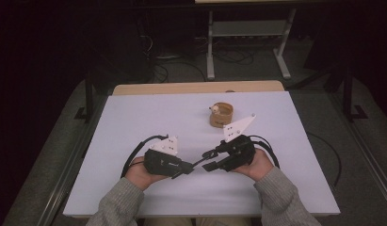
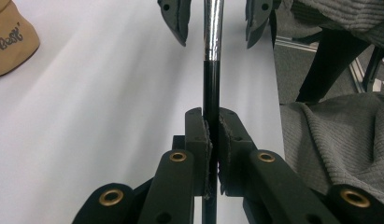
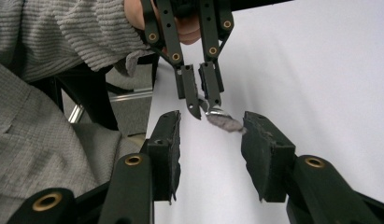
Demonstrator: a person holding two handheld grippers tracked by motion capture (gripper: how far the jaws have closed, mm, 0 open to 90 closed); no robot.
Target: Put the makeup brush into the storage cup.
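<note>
A slim brush (image 2: 212, 70) with a black handle, a chrome ferrule and a grey bristle head (image 3: 223, 122) is clamped by its handle in my left gripper (image 2: 213, 135), which is shut on it. In the high view the left gripper (image 1: 188, 169) and the right gripper (image 1: 208, 160) face each other near the table's front, with the brush (image 1: 198, 163) bridging them. My right gripper (image 3: 210, 144) is open, and the bristle head lies between its two jaws without touching them. The left gripper (image 3: 204, 103) points straight at it in the right gripper view.
A round tan container (image 1: 221, 114) with a small light object on its rim stands behind the grippers, right of centre; its lettered side (image 2: 10, 37) shows in the left gripper view. The white tabletop (image 1: 149, 117) lies around it. Grey sleeves rest at the front edge.
</note>
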